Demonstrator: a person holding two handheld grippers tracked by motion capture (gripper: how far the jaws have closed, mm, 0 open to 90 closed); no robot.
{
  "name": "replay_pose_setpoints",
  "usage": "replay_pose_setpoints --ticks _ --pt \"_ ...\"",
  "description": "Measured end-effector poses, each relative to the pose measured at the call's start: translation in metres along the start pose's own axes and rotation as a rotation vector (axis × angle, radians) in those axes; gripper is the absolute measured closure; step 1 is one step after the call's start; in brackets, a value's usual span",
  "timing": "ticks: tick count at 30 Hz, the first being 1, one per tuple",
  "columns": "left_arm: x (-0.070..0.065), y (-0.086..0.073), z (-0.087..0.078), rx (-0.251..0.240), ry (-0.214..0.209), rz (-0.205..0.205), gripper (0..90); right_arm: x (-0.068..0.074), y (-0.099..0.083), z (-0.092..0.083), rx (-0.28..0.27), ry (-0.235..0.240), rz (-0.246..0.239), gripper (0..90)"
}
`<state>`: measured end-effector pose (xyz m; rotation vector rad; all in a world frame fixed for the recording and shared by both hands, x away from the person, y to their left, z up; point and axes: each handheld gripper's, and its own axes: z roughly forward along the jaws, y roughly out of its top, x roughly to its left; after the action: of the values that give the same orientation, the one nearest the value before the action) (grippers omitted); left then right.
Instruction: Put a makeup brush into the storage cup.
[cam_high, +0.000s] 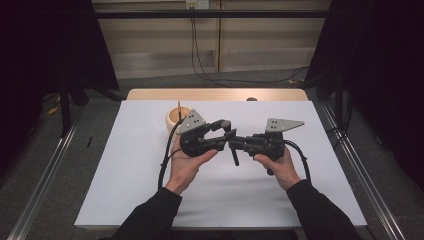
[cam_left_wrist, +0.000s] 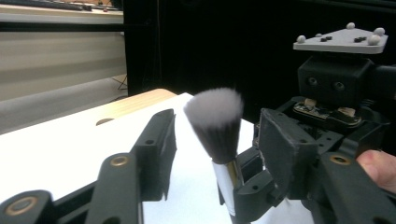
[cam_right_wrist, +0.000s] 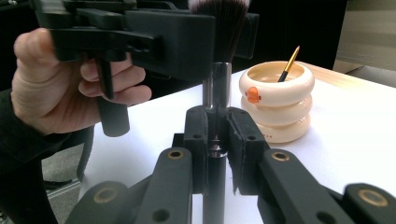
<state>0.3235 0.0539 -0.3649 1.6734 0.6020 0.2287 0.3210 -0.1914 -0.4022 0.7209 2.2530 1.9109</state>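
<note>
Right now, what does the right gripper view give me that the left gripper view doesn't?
Right gripper view alone: the right gripper shut on the brush's metal collar, the cream ringed holder behind with a thin gold-handled brush standing in it.

Left gripper view alone: the brush's white-tipped bristles between the left gripper's part-open jaws, pads not touching.

Both: the makeup brush upright, and the white table.

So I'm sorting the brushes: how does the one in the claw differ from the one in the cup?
The big brush has a thick silver and black handle and a fluffy dark head with pale tips; the thin brush has a slim gold and black handle. The big one stands upright, clamped in the right claw; the thin one leans loose in the cream cup. Both stand handle down or up, not flat.
</note>
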Motion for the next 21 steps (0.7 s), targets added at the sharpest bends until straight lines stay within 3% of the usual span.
replay_pose_setpoints --ticks 11,18,21 --pt "0.0023 -0.0029 0.0025 0.005 -0.020 -0.040 61.5 -0.0001 0.0000 0.0003 -0.002 -0.009 0.000 78.8" --pt "0.0019 -0.0055 0.0049 0.025 -0.016 -0.041 64.4 -0.0011 0.0007 -0.0007 -0.011 -0.016 0.000 78.8" --pt "0.0024 -0.0056 0.0056 0.020 -0.035 -0.049 69.0 -0.0016 0.0006 -0.0009 -0.012 -0.016 0.001 78.8"
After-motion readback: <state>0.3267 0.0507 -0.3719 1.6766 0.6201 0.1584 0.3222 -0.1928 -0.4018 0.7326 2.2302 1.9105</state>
